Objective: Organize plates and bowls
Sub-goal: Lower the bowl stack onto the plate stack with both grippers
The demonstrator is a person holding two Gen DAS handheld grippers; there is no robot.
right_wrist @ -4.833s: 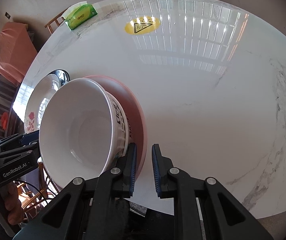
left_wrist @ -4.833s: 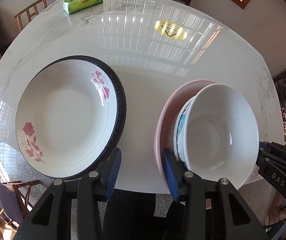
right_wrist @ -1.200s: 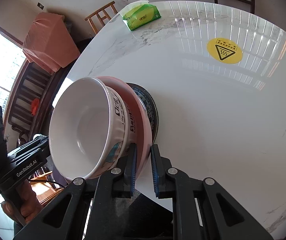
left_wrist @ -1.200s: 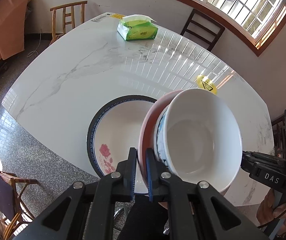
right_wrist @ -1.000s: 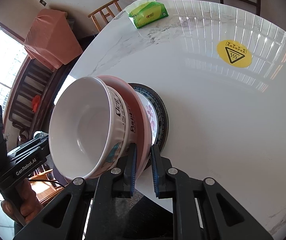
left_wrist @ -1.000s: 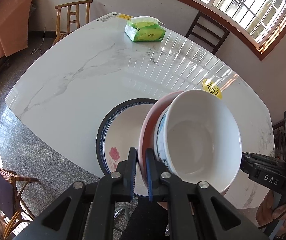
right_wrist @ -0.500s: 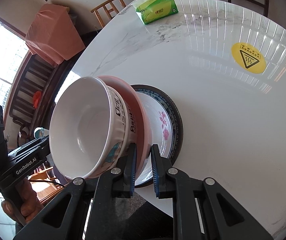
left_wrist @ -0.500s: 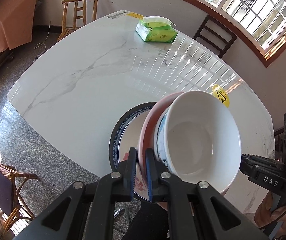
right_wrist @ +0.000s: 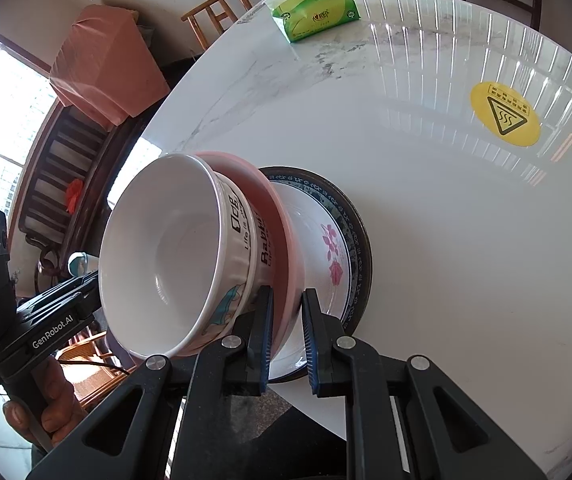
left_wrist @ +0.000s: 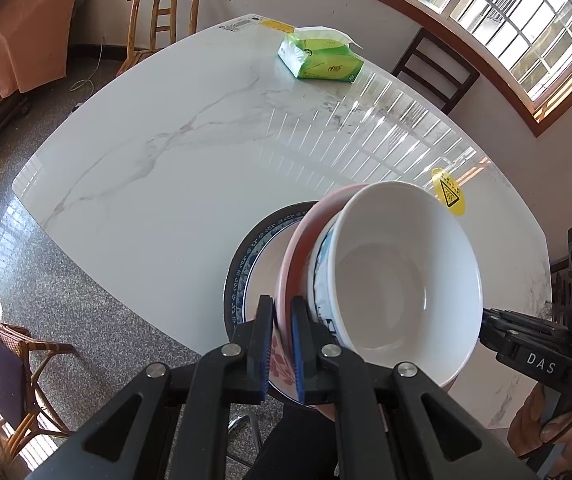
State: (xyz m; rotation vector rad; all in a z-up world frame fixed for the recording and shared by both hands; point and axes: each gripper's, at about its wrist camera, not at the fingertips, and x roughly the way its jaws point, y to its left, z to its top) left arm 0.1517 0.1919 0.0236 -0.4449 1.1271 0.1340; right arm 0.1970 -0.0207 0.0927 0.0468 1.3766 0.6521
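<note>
You hold the pink plate (left_wrist: 300, 240), white bowl (left_wrist: 398, 280) riding in it, with both jaws pinched on its rim, left gripper (left_wrist: 282, 344) and right gripper (right_wrist: 288, 336). The floral plate (right_wrist: 338, 248) lies just beneath, toward 2 o'clock in your right view.

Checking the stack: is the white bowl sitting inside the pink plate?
Yes, the white bowl nests in the pink plate, both carried tilted.

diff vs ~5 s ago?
Both hand-held grippers, left and right, closed on the pink plate with the white bowl in it, lifted it and carried it over the flowered plate. Tissue pack unmoved.
</note>
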